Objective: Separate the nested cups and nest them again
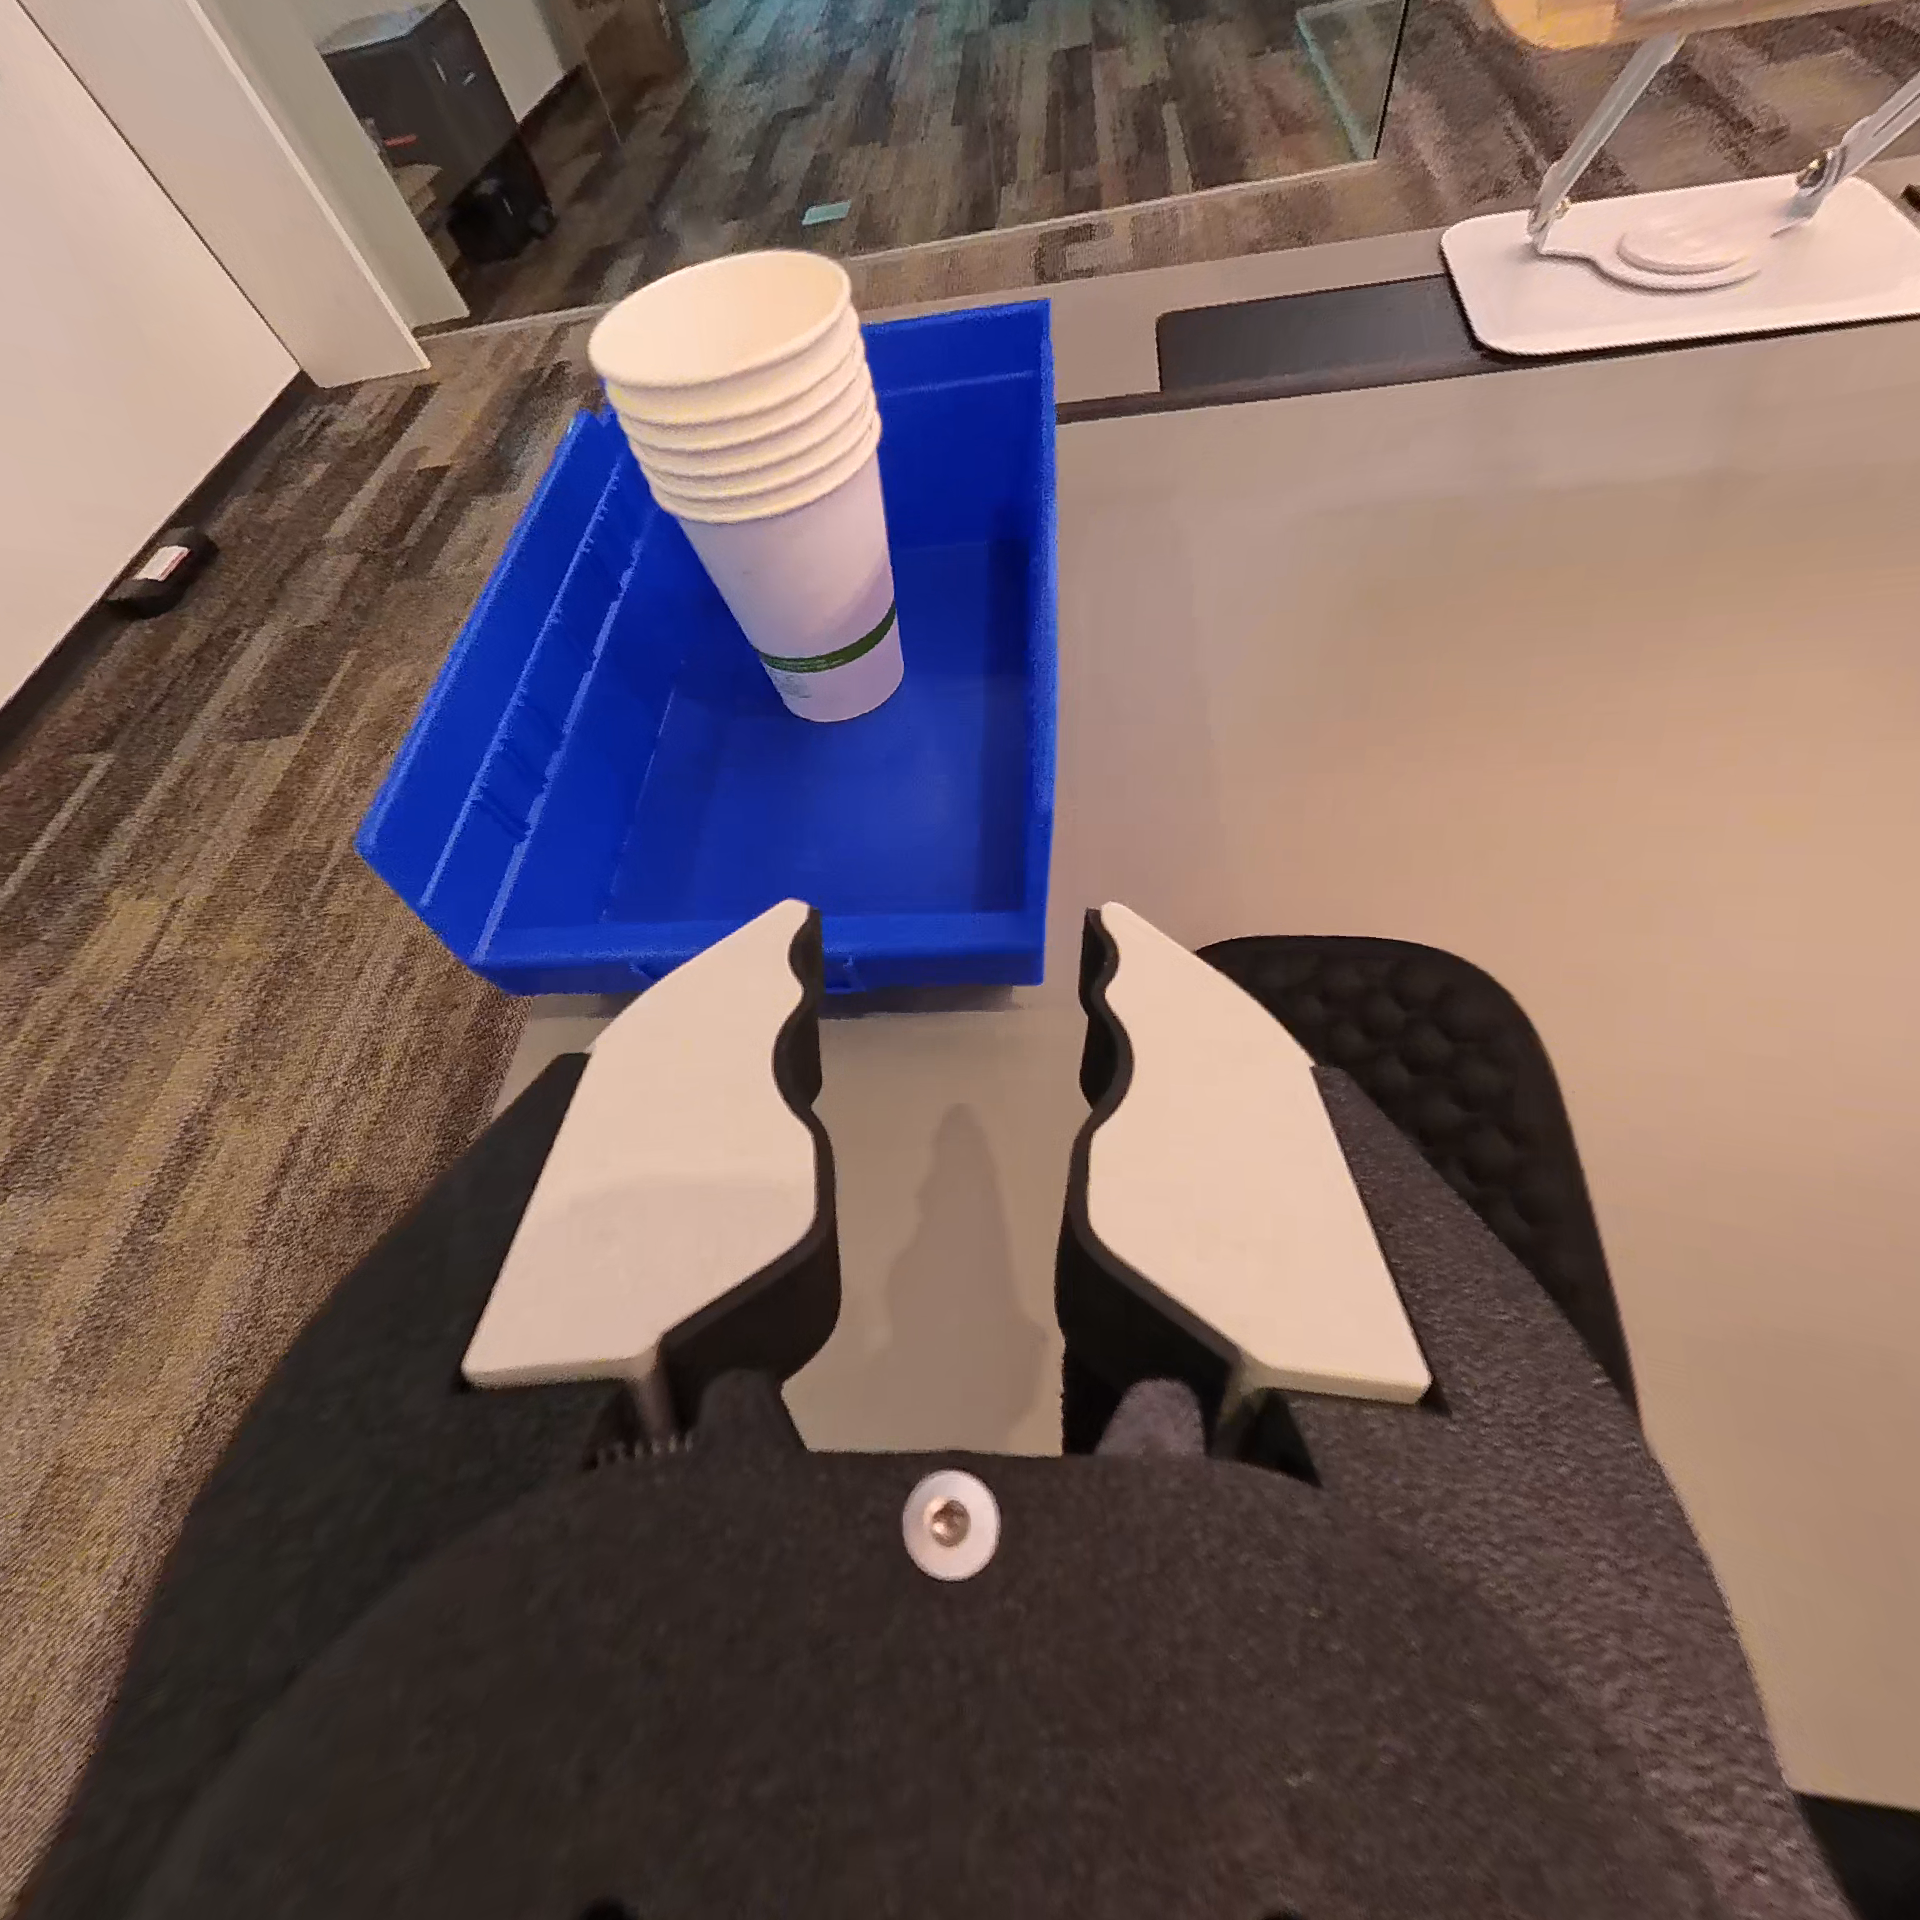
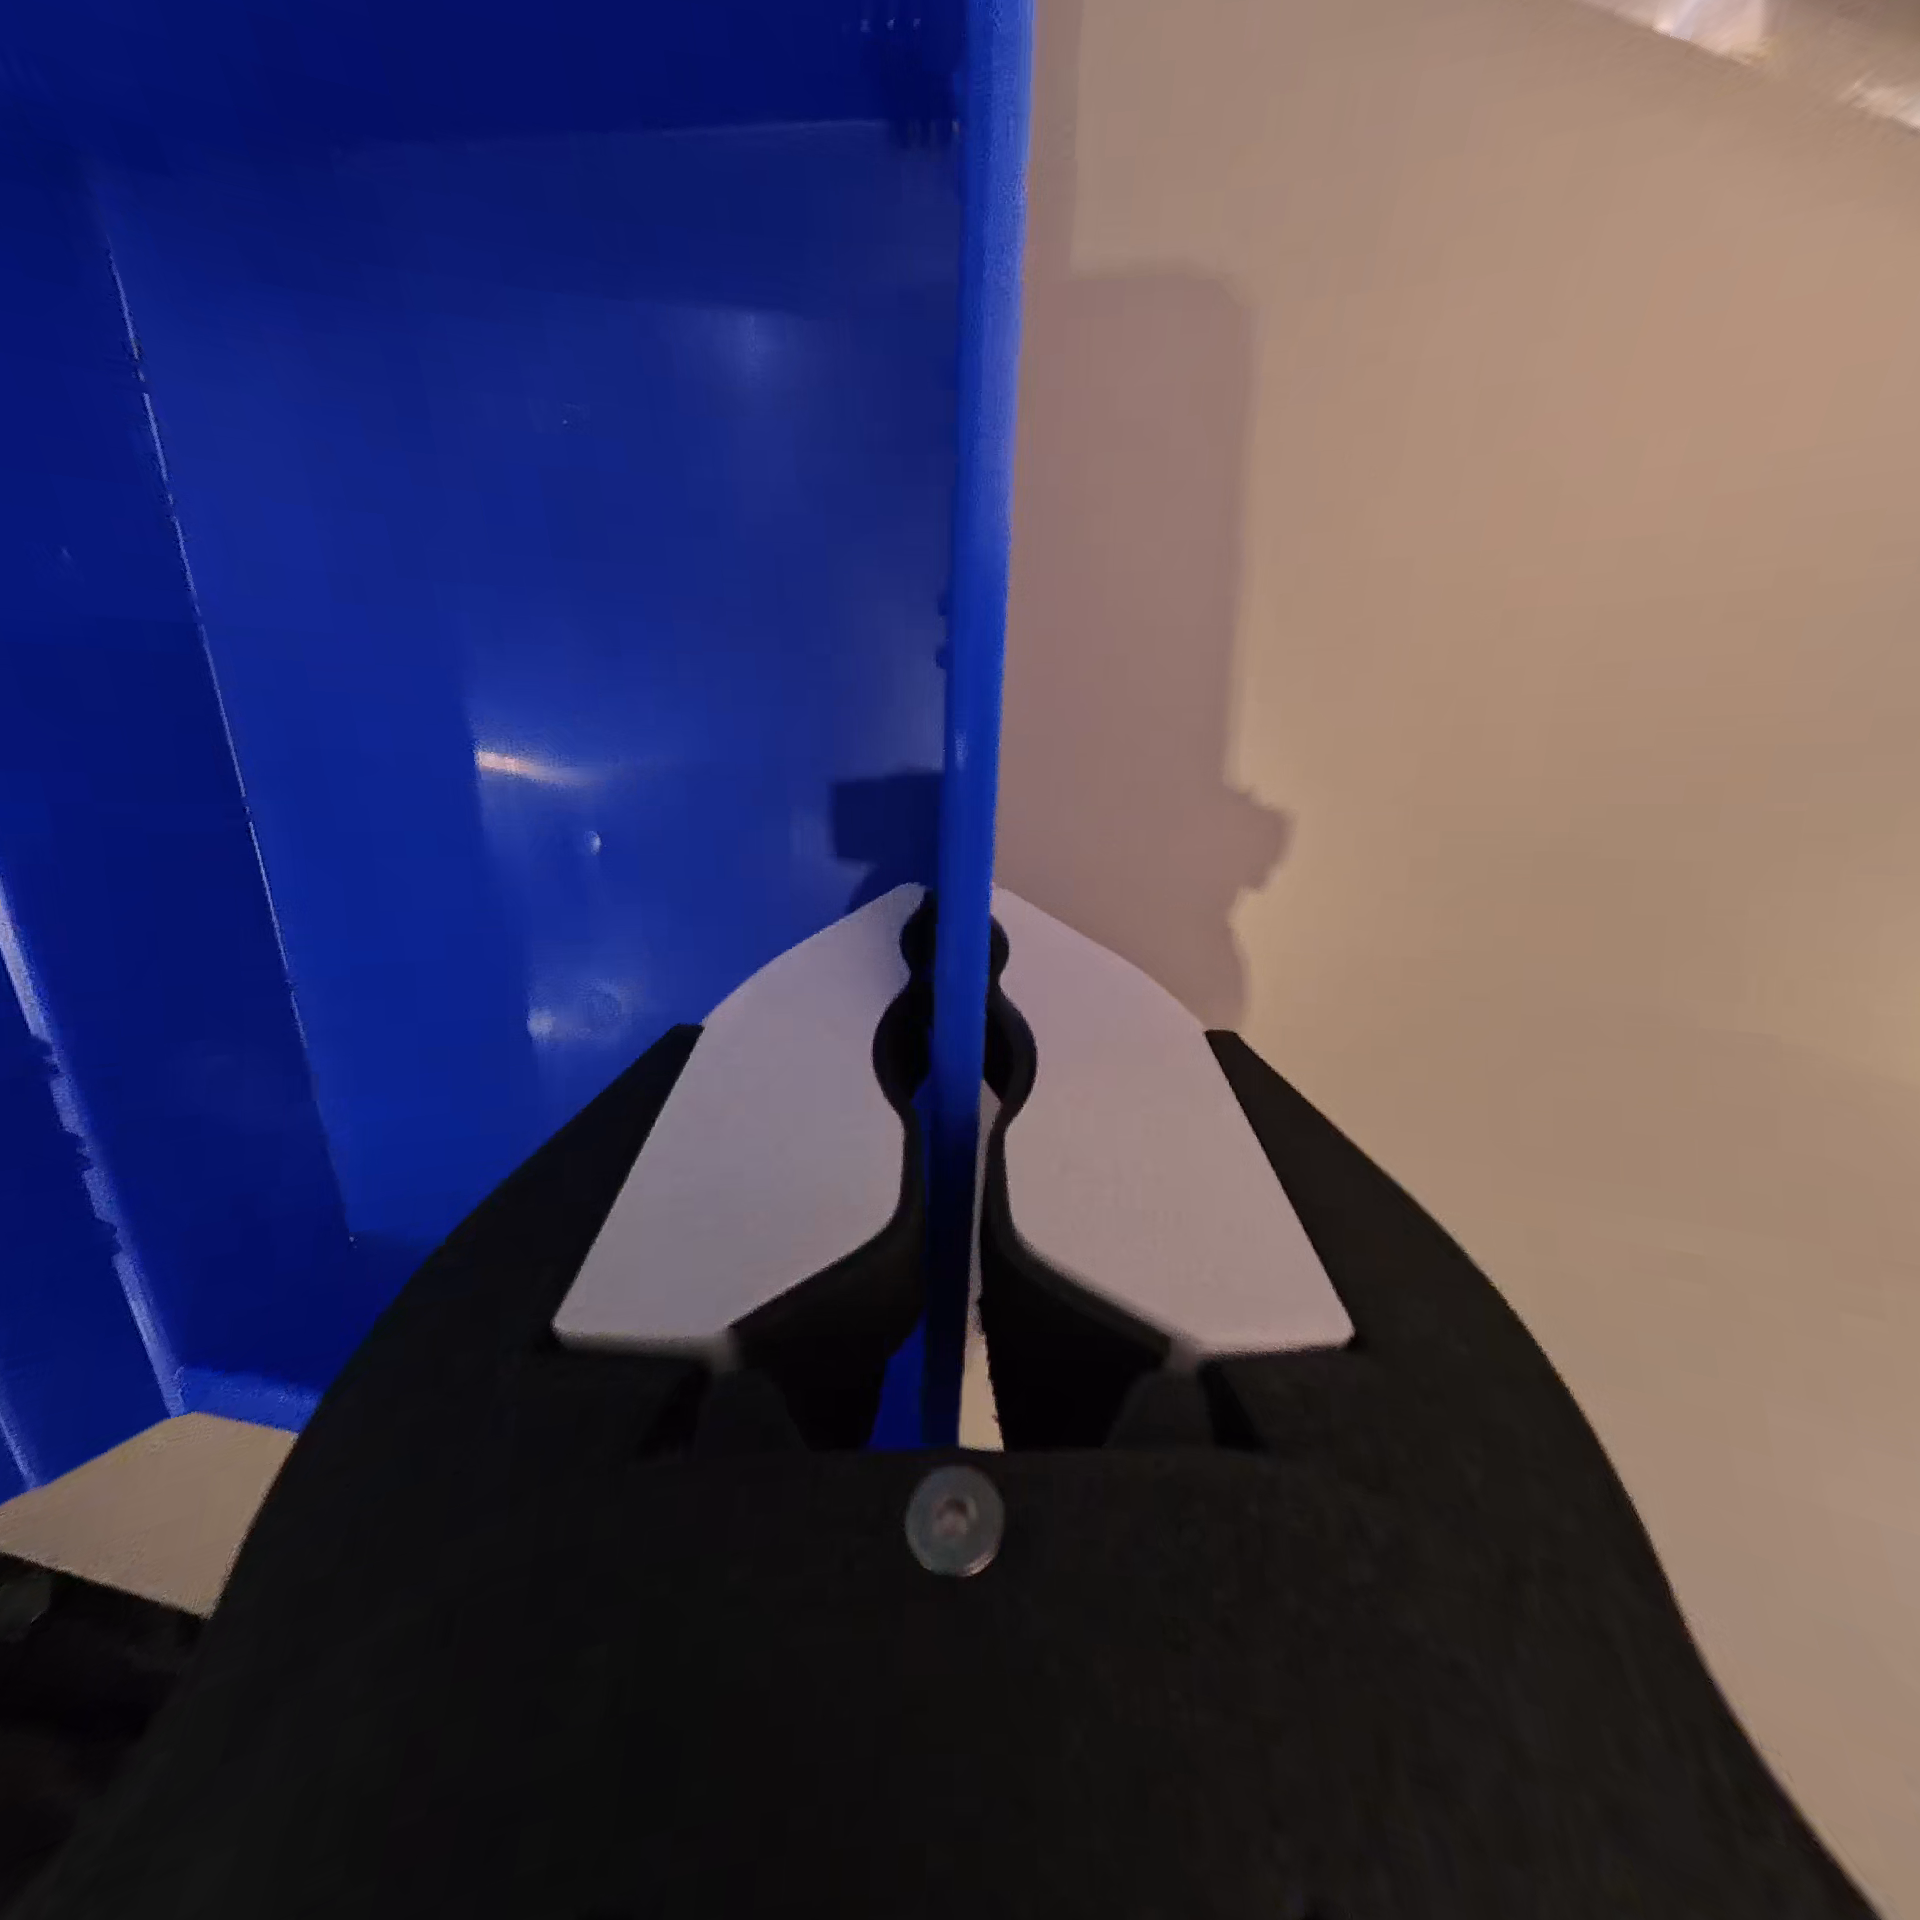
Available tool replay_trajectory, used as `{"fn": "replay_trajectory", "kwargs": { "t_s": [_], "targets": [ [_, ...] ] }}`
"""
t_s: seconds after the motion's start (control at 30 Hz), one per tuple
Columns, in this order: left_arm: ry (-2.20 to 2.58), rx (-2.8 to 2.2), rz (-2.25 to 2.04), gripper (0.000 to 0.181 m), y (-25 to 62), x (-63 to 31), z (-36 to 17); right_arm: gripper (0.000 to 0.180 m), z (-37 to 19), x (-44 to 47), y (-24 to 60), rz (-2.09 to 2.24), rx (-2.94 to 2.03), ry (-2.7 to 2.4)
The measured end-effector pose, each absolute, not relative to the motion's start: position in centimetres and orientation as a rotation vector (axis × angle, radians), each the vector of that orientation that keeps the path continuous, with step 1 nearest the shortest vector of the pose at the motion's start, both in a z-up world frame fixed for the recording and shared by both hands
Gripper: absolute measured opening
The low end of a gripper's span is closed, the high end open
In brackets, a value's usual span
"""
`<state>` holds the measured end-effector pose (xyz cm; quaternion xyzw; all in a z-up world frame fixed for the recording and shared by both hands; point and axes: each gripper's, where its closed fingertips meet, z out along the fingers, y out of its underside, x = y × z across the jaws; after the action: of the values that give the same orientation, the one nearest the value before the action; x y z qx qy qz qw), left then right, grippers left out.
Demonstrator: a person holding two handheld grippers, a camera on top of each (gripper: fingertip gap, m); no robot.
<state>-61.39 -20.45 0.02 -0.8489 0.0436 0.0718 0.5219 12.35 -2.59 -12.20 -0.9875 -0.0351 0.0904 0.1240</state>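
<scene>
The jaws of the left gripper (image 1: 948,935) stand well apart and hold nothing, hovering over the near table edge; those of the right gripper (image 2: 956,914) are pinched on the thin side wall of the blue bin (image 2: 977,520). The beige table (image 1: 1455,727) carries the blue bin (image 1: 1039,623) at its left edge. Inside it, toward the far end, the nested white cups (image 1: 790,488) stand as one stack, leaning left.

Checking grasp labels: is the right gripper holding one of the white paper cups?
No, the right gripper is shut on the thin side wall of the blue plastic bin, with no cup between its fingers.
</scene>
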Motion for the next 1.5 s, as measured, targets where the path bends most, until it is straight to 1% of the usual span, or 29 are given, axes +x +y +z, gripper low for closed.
{"fn": "replay_trajectory", "kwargs": {
  "t_s": [0.27, 0.5, 0.8, 1.0, 1.03, 1.07, 1.1, 1.2, 1.23, 1.3, 1.37, 1.4, 1.47, 1.5],
  "targets": [
    [0.135, -2.048, 0.210, 0.046, -19.6, -57.6, 0.3, 0.005, -12.4, 26.6, -6.5, 0.246, -2.896, 0.020],
    [0.163, -2.067, 0.233, 0.045, -18.4, -55.0, -0.1, 0.005, -12.5, 33.4, -8.8, 0.237, -2.892, 0.056],
    [0.202, -2.085, 0.206, 0.046, -17.0, -52.6, -0.1, 0.004, -12.5, 36.4, -9.5, 0.233, -2.876, 0.217],
    [0.215, -2.084, 0.197, 0.048, -17.2, -52.3, -0.1, 0.006, -12.4, 36.5, -9.5, 0.166, -2.868, 0.097],
    [0.211, -2.083, 0.190, 0.049, -17.3, -52.4, 0.0, 0.013, -12.2, 36.5, -9.4, 0.141, -2.846, 0.071],
    [0.209, -2.082, 0.179, 0.050, -17.3, -52.4, 0.0, 0.024, -11.8, 36.5, -9.2, 0.123, -2.816, 0.064],
    [0.206, -2.086, 0.165, 0.053, -17.3, -52.5, 0.0, 0.033, -11.3, 36.4, -9.1, 0.116, -2.773, 0.066],
    [0.198, -2.088, 0.093, 0.058, -17.4, -52.4, -0.5, 0.043, -8.6, 36.4, -8.9, -0.009, -2.562, 0.082],
    [0.189, -2.086, 0.074, 0.060, -17.5, -52.5, -0.7, 0.043, -7.4, 36.4, -9.1, -0.082, -2.473, 0.081],
    [0.164, -2.078, 0.066, 0.067, -17.5, -53.3, -1.3, 0.053, -4.5, 36.4, -10.1, -0.241, -2.285, 0.076],
    [0.136, -2.074, 0.080, 0.076, -17.4, -54.3, -1.9, 0.054, -1.9, 35.2, -11.8, -0.332, -2.125, 0.068],
    [0.119, -2.073, 0.087, 0.081, -17.3, -54.8, -2.1, 0.058, -1.2, 34.2, -12.7, -0.342, -2.068, 0.068],
    [0.089, -2.059, 0.094, 0.082, -16.9, -55.6, -2.3, 0.070, -0.6, 32.1, -14.5, -0.329, -1.997, 0.084],
    [0.078, -2.049, 0.096, 0.085, -16.5, -55.9, -2.3, 0.073, -0.7, 30.8, -15.2, -0.290, -1.981, 0.088]
  ]
}}
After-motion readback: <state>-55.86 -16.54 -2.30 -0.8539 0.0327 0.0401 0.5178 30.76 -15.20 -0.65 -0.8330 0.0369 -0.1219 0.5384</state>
